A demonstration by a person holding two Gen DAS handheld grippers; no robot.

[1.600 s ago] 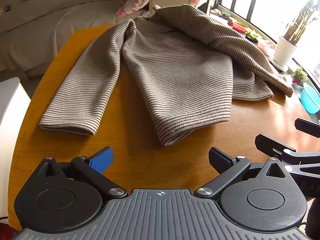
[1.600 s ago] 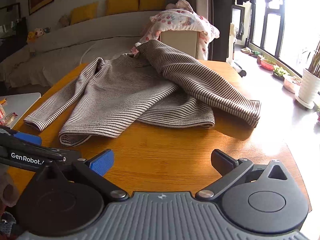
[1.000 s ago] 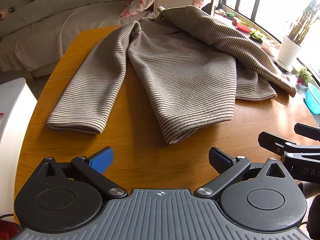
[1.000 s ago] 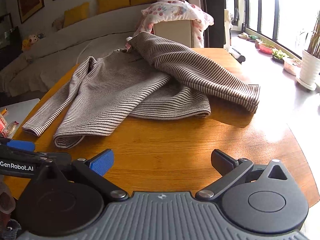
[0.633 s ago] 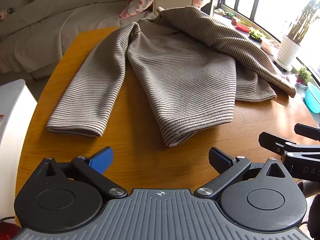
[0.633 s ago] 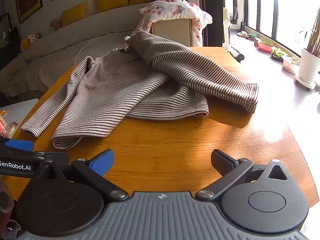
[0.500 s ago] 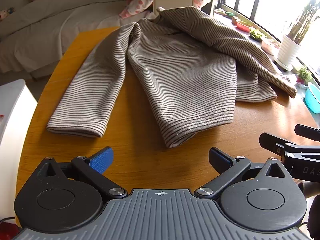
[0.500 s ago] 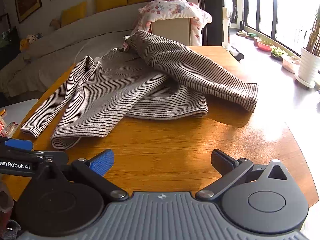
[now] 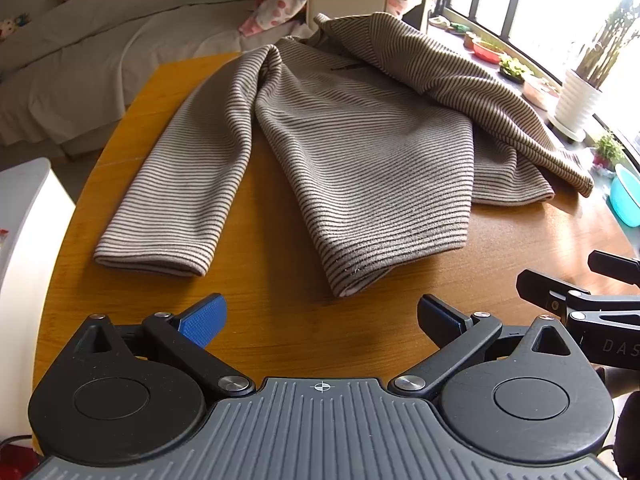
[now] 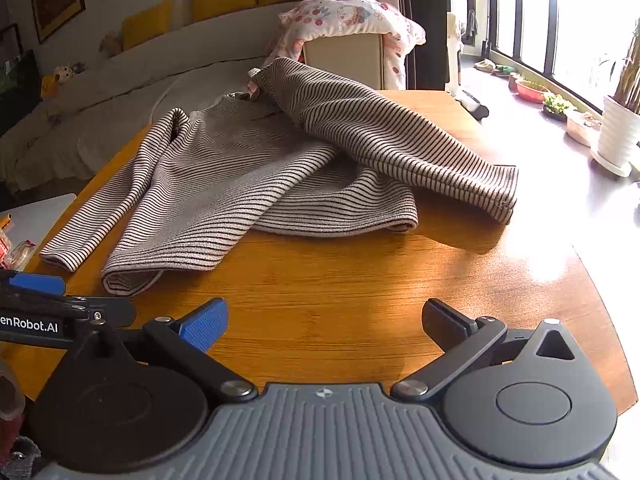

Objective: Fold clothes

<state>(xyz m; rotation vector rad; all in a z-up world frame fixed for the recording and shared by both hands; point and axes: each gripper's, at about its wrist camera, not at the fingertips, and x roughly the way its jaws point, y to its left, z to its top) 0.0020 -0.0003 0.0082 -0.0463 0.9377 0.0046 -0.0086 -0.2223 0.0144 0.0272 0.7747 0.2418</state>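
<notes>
A brown-and-cream striped sweater [image 9: 360, 152] lies crumpled on the round wooden table [image 9: 280, 320]. Its left sleeve [image 9: 176, 200] stretches toward me, and its right sleeve [image 10: 400, 140] is folded across the body. My left gripper [image 9: 320, 316] is open and empty, low over the table just short of the sweater's hem. My right gripper [image 10: 324, 320] is open and empty, over bare wood in front of the hem [image 10: 340, 224]. The right gripper also shows at the right edge of the left wrist view [image 9: 580, 300], and the left gripper shows at the left edge of the right wrist view [image 10: 48, 304].
A sofa [image 10: 120, 92] with yellow cushions stands behind the table. A chair with a floral blanket [image 10: 348, 20] stands at the far edge. A white potted plant [image 10: 616, 132] and a teal bowl [image 9: 624, 200] sit on the floor by the window. A white side table [image 9: 24, 248] stands left.
Both grippers have drifted slightly over the table; the view of the sweater shifted a little. The jaws stayed open and the sweater did not move.
</notes>
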